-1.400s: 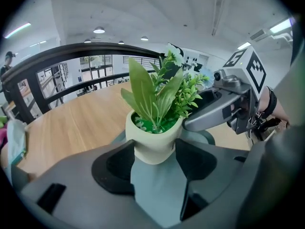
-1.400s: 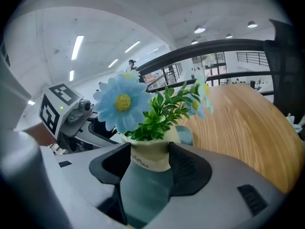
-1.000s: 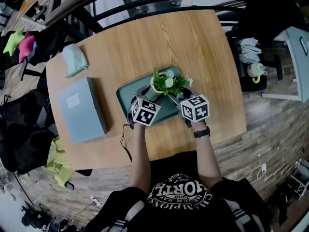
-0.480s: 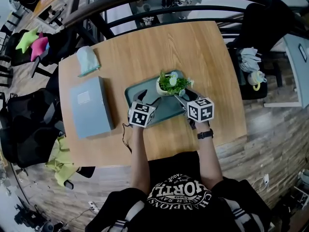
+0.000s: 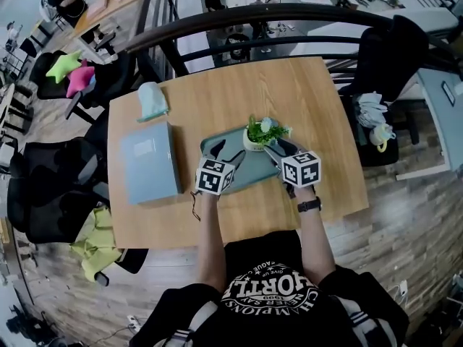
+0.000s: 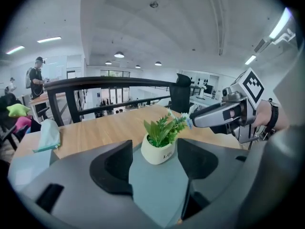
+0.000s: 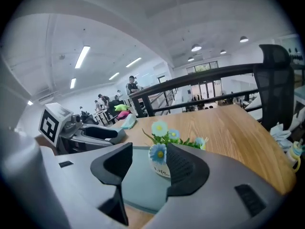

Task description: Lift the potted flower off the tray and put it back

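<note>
The potted flower (image 5: 257,135), a white pot with green leaves and blue and white blooms, stands upright on the teal tray (image 5: 249,167) in the middle of the wooden table. My left gripper (image 5: 221,152) hovers at the tray's left part, open. In the left gripper view the pot (image 6: 158,150) stands beyond the jaws, untouched. My right gripper (image 5: 279,150) is beside the pot on the right, open. The pot (image 7: 160,169) shows past its jaws, half hidden by the right one. Both grippers' jaws have just been closing a little, with nothing gripped between them.
A pale blue box (image 5: 150,162) lies left of the tray, with a mint pouch (image 5: 150,100) behind it. A black railing (image 5: 239,20) runs past the table's far edge. Black chairs (image 5: 394,49) stand around. The near table edge lies just below my hands.
Both grippers have risen and drawn back a little from the pot. The pot stays on the tray. The head view has shifted and now shows more of the far room.
</note>
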### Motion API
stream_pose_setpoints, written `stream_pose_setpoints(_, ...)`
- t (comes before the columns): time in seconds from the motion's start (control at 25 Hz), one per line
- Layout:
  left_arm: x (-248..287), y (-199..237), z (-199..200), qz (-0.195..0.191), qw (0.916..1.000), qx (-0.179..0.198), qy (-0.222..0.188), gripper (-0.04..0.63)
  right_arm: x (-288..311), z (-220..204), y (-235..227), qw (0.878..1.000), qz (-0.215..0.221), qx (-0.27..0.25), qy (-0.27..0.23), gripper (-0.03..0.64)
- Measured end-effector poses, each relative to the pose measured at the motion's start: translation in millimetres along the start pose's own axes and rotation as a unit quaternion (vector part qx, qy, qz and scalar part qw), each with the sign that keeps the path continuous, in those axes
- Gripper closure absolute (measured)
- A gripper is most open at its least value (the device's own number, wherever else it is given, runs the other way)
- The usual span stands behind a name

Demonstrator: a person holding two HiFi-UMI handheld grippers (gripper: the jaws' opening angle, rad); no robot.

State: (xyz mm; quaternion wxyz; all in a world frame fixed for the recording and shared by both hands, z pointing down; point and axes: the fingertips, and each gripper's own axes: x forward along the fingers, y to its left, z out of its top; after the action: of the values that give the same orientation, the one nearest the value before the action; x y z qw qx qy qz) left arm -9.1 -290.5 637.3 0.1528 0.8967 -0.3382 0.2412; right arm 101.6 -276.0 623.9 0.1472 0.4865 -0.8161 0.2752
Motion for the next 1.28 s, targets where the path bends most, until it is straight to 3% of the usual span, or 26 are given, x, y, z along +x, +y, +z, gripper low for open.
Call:
stream_pose_setpoints(0.2, -39, -8, 25, 0.018, 0.9989, -0.002, -0.043, 0.296, -32, 24, 21, 0.999, -0.009, -0.034, -0.024, 0.384)
stream_pose_setpoints(0.44, -85, -23, 46, 0.021, 0.9952, -0.015, -0.095, 0.364, -67, 49, 52, 0.996, -0.022, -0.066, -0.056, 0.411)
stream_pose_setpoints(0.76, -135, -50, 48, 0.015, 0.9914, -0.028, -0.127, 0.377, -108, 49, 94, 0.993, -0.026, -0.077, -0.086, 0.437)
stream_pose_setpoints(1.0, -153, -69, 63, 0.022, 0.9884, -0.030, -0.148, 0.404, -142, 58, 93, 0.990, -0.049, -0.069, -0.110, 0.466)
stream_pose_setpoints(1.28, -165, -92, 87, 0.046, 0.9837, -0.029, -0.172, 0.443, -172, 74, 79, 0.989, -0.041, -0.074, -0.125, 0.494)
